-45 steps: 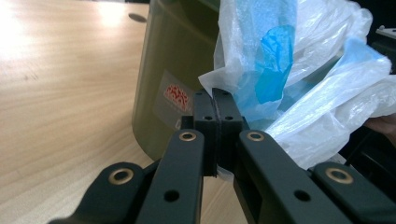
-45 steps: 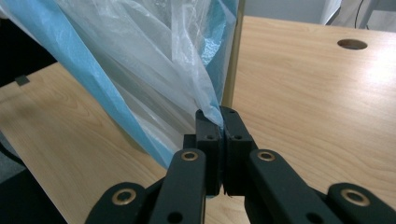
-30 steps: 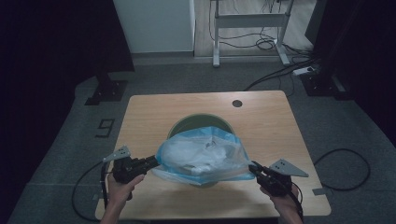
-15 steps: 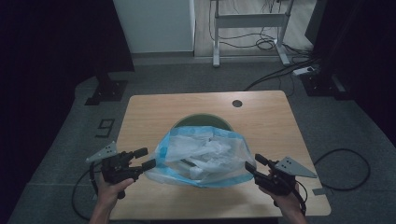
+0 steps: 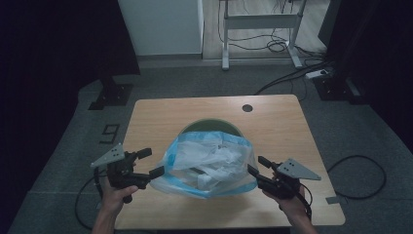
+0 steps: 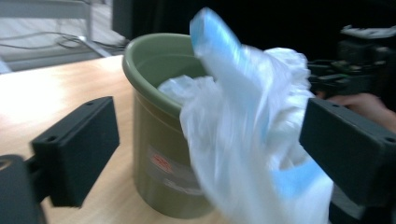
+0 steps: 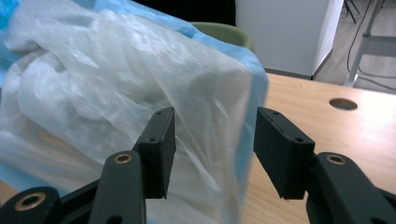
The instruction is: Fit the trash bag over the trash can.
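Note:
An olive-green bin stands mid-table with a translucent white and blue plastic bag bunched over its mouth and spilling toward me. My left gripper hovers at the bag's left edge. Its jaws have just been opening and now stand wide; in the left gripper view the bag hangs loose between them beside the bin, pressed by neither pad. My right gripper is at the bag's right edge. Its jaws have also just been opening, and the bag's blue-trimmed edge lies slack between them.
The wooden table has a round cable hole at its far right. Cables trail over the grey floor around it, and a desk frame stands beyond. Bare tabletop lies to either side of the bin.
Both grippers held the bag's side edges a second ago; both have opened, let go and lifted slightly. The bag has slackened and drawn in over the bin.

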Demonstrator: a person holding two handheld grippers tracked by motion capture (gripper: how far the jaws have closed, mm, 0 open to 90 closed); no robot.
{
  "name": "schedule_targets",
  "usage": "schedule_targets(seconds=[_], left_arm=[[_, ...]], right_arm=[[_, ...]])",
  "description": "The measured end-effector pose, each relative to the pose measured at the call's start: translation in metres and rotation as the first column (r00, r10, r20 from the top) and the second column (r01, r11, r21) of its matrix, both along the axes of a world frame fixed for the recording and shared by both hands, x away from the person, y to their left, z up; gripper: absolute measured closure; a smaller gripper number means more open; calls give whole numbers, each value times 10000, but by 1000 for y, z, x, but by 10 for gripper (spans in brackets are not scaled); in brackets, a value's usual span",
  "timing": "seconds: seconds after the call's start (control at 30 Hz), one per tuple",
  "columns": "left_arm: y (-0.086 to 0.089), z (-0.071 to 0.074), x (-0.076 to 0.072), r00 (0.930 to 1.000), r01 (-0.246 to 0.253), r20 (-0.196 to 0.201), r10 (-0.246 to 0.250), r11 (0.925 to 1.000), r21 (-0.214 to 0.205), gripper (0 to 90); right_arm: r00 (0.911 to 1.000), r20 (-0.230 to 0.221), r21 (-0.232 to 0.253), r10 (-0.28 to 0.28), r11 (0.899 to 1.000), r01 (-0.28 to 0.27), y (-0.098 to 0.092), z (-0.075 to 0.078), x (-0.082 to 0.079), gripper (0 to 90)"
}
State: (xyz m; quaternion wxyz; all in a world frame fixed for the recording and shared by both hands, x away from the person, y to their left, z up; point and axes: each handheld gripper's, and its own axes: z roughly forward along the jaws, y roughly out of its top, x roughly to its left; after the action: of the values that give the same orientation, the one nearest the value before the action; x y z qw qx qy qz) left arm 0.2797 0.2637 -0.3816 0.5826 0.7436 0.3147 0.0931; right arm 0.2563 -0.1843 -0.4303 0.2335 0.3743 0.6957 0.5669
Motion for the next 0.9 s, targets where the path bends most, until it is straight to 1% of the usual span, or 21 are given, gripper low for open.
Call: schedule_targets(seconds=[0.07, 0.1, 0.17, 0.23, 0.3, 0.33, 0.37, 0.4, 0.43, 0.47, 0.5, 0.57, 0.6, 0.63, 0.67, 0.7, 0.73, 0.77, 0.8, 0.83, 0.9], left_arm=[[-5, 3, 2, 9998, -156, 155, 157, 9999, -61, 30], [-7, 5, 4, 9998, -111, 159, 113, 9999, -112, 34], [-11, 7, 9, 9997, -157, 162, 158, 9999, -45, 36], [-15, 9, 15, 9996, -279, 105, 278, 9995, 115, 57], [-18, 11, 23, 9997, -251, -31, 253, 9992, 307, 83], [-20, 12, 26, 9997, -218, -71, 221, 9989, 405, 150], [-21, 13, 30, 9998, -100, -140, 108, 9986, 513, 150], [-24, 14, 34, 9995, 73, -316, -51, 9976, 695, 172], [-26, 14, 38, 9987, 215, -471, -173, 9957, 898, 172], [-29, 13, 41, 9981, 317, -552, -259, 9938, 1067, 194], [-31, 13, 44, 9976, 374, -619, -302, 9924, 1176, 236], [-34, 11, 50, 9959, 500, -802, -406, 9915, 1198, 316], [-34, 10, 51, 9957, 542, -816, -446, 9914, 1192, 384], [-35, 9, 52, 9951, 582, -869, -479, 9910, 1202, 505], [-35, 9, 53, 9953, 531, -862, -430, 9915, 1185, 505], [-34, 9, 54, 9950, 544, -892, -445, 9923, 1114, 574], [-33, 9, 54, 9943, 577, -957, -477, 9929, 1041, 684], [-32, 9, 56, 9944, 478, -979, -394, 9952, 856, 729], [-32, 9, 56, 9944, 478, -979, -394, 9952, 856, 765], [-31, 9, 56, 9946, 450, -964, -374, 9960, 772, 765], [-29, 11, 55, 9967, 247, -793, -200, 9979, 593, 813]], right_arm=[[9999, 79, -146, 66, 9999, -65, 8, 4, 1, 480], [9997, 174, -256, 167, 9995, -163, 14, 7, 2, 480], [9996, 214, -284, 179, 9994, -173, 16, 8, 2, 483], [9995, 249, -284, 205, 9994, -198, 18, 10, 2, 483], [9996, 238, -278, 167, 9995, -160, 17, 10, 2, 481], [9997, 223, -289, 90, 9995, -83, 14, 10, 2, 480], [9997, 223, -289, 90, 9995, -83, 14, 10, 2, 480], [9998, 208, -243, -15, 9997, 20, 11, 10, 4, 478], [9998, 208, -243, -15, 9997, 20, 11, 10, 4, 478], [9998, 184, -216, -49, 9998, 53, 9, 10, 5, 477], [9998, 184, -197, -77, 9998, 80, 8, 11, 5, 475], [9998, 203, -161, -92, 9998, 95, 6, 12, 6, 473], [9997, 206, -151, -101, 9998, 104, 5, 12, 7, 471], [9998, 194, -165, -77, 9998, 81, 4, 13, 7, 468], [9998, 194, -165, -77, 9998, 81, 4, 13, 7, 468], [9998, 181, -158, -57, 9999, 60, 3, 12, 7, 466], [9999, 152, -148, -31, 9999, 33, 2, 12, 8, 463], [9999, 138, -133, -23, 9999, 25, 1, 12, 8, 461], [9999, 138, -133, -23, 9999, 25, 1, 12, 8, 461], [9999, 134, -109, -14, 9999, 15, 1, 12, 9, 459], [9999, 100, -35, -4, 10000, 4, -1, 12, 10, 453]])
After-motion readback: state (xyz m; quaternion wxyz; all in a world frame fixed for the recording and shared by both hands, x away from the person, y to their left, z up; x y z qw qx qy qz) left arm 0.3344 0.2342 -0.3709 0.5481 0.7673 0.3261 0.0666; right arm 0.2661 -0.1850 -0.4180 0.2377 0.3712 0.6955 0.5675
